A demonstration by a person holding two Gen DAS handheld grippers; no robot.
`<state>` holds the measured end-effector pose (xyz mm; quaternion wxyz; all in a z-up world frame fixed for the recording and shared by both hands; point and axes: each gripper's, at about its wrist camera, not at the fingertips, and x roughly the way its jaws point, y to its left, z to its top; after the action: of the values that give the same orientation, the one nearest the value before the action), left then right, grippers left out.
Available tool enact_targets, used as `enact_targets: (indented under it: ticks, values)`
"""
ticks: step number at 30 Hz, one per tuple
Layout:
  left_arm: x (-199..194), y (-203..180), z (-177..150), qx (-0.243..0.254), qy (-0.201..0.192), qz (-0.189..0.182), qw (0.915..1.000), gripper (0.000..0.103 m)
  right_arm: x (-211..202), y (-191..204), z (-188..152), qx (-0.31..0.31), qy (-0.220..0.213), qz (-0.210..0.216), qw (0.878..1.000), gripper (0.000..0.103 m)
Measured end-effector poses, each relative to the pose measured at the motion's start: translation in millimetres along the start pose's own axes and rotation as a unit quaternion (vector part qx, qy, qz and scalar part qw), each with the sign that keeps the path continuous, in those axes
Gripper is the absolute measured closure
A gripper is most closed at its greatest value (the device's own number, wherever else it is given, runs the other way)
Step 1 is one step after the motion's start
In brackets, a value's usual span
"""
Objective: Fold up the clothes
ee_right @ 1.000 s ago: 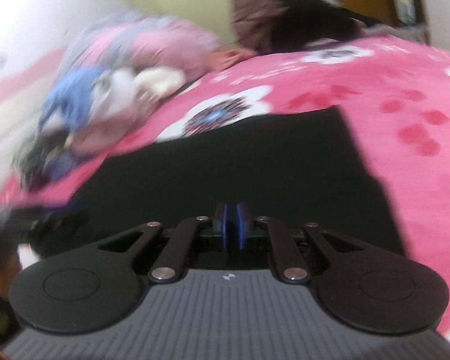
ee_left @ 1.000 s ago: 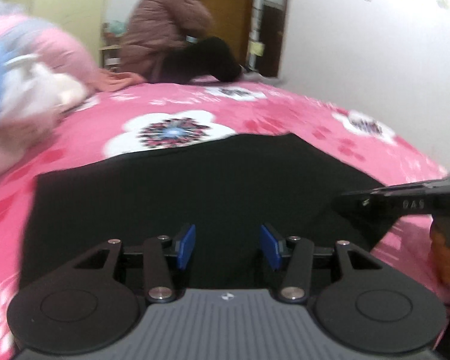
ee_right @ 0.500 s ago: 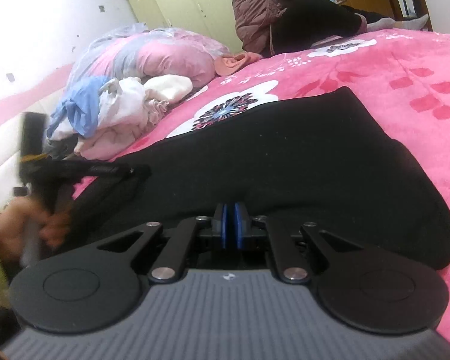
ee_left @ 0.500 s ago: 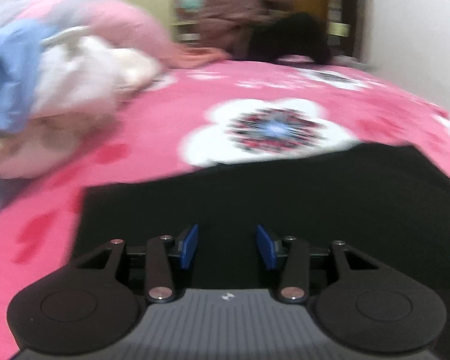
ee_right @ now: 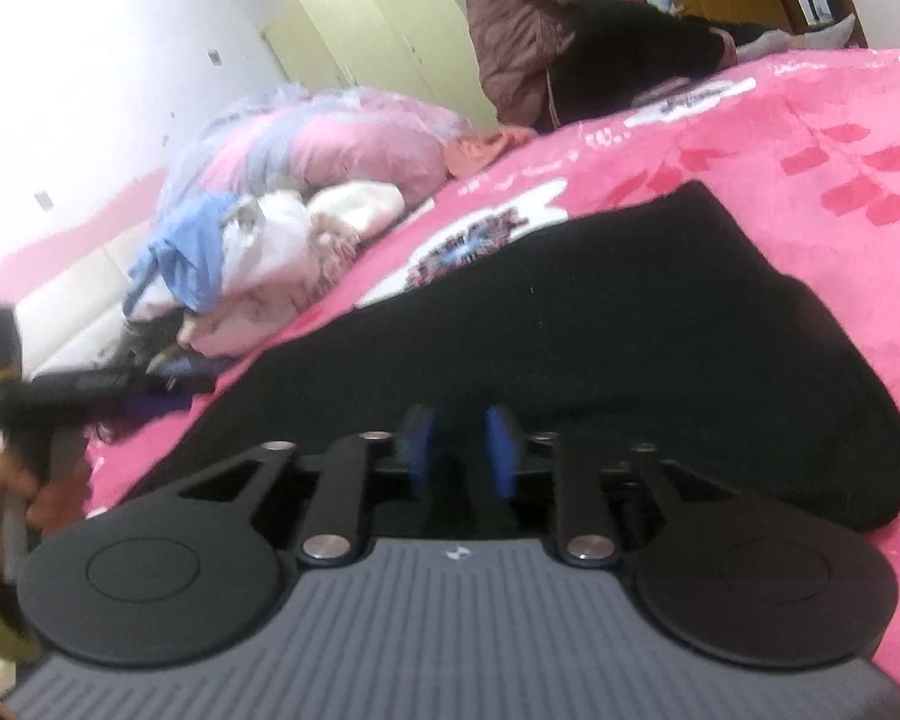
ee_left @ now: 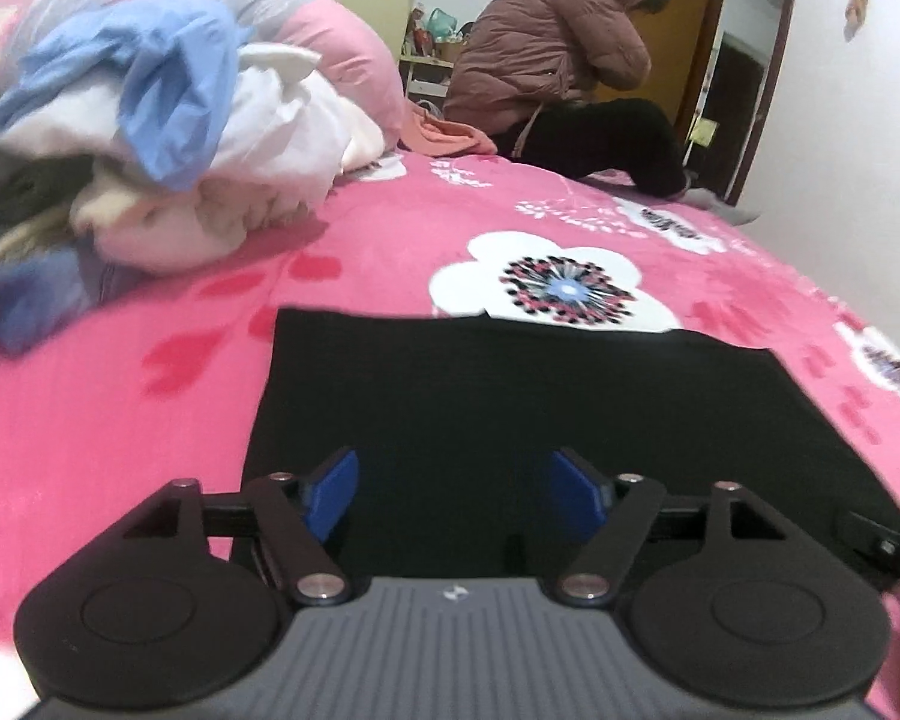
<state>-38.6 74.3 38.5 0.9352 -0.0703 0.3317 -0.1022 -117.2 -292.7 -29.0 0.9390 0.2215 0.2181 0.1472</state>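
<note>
A black garment lies folded flat on the pink flowered bedspread. My left gripper hovers over its near left part, jaws wide and still opening, with nothing pinched between the blue pads. My right gripper sits low at the garment's near edge. Its jaws are opening: the pads stand a little apart with dark cloth behind the gap, not pressing on it. The left gripper shows at the left of the right wrist view, off the cloth's left edge. The garment's right end bulges in a rounded fold.
A heap of blue, white and cream clothes lies at the far left, in front of a pink and grey quilt. A person in a padded coat sits on the bed's far side. A white wall borders the bed on the right.
Both pairs of jaws have parted: the left ones widened a lot, the right ones went from shut to slightly apart. The left gripper swung left, off the garment's edge.
</note>
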Motion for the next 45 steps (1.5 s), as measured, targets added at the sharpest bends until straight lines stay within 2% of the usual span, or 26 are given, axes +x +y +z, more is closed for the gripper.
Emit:
enact_targets:
  ticks: [2,9,12,14,16,18,21,22,29,37,41,45]
  values:
    - [-12,5,-9,-0.020,0.000,-0.010,0.9998,0.016,-4,0,0,0.000,-0.013,0.004,1.000,0.060]
    - [-31,1,-25,-0.020,0.006,-0.017,0.9996,0.009,-12,2,2,-0.001,-0.036,-0.004,0.999,0.044]
    - [-38,-2,-27,-0.021,0.003,-0.023,0.9995,0.003,-16,2,2,-0.002,-0.047,-0.009,0.999,0.030]
    - [-42,-4,-28,-0.020,0.001,-0.024,0.9995,0.002,-18,3,2,-0.003,-0.054,-0.016,0.998,0.015]
    - [-43,-6,-29,-0.020,0.004,-0.020,0.9996,0.000,-19,3,2,-0.002,-0.057,-0.021,0.998,0.014]
    - [-44,-8,-30,-0.023,0.011,-0.011,0.9996,0.000,-17,2,3,0.004,-0.052,-0.022,0.998,0.008]
    - [-43,-7,-30,-0.033,0.024,0.000,0.9992,0.000,-18,4,3,0.005,-0.055,-0.026,0.998,0.005]
    - [-42,-7,-31,-0.036,0.027,0.003,0.9990,0.000,-18,4,2,0.005,-0.057,-0.027,0.998,0.001]
    - [-46,-8,-31,-0.034,0.027,0.027,0.9987,0.000,-20,3,1,0.013,-0.065,-0.027,0.997,0.001]
    - [-46,0,-28,-0.059,0.030,0.063,0.9958,0.000,-15,9,-1,0.010,-0.063,-0.053,0.997,0.001]
    - [-44,6,-27,-0.070,0.037,0.056,0.9953,0.000,-16,8,-1,0.012,-0.066,-0.053,0.996,0.001]
    - [-41,15,-29,-0.090,0.028,0.041,0.9947,0.000,-20,6,0,0.018,-0.077,-0.051,0.996,0.001]
